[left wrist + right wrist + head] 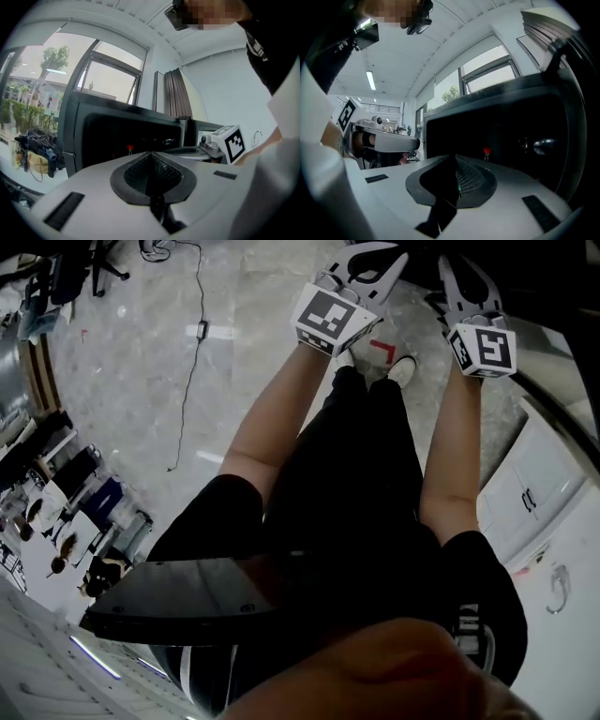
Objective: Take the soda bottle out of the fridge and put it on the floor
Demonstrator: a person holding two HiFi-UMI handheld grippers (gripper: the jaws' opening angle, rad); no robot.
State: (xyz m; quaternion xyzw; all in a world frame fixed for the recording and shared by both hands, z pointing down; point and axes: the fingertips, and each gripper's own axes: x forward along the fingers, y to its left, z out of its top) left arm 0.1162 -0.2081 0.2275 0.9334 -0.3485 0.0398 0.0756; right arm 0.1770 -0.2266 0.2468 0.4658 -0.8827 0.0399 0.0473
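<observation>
Office-type lab or test room, not a home. Polished pale stone floor (131,390) with a loose black cable (192,352) trailing across it and a red tape corner mark (382,351). Plain white cabinets (539,493) with metal handles along one side. Tall dark-framed windows (110,77) with trees (54,56) and a building outside, dark curtain (176,93) bunched in the corner, bare white walls. White panelled ceiling with strip lights (371,79). Black glass-front fridge (126,136) stands free in the room. Bags and clothes heaped (37,150) by the window.
</observation>
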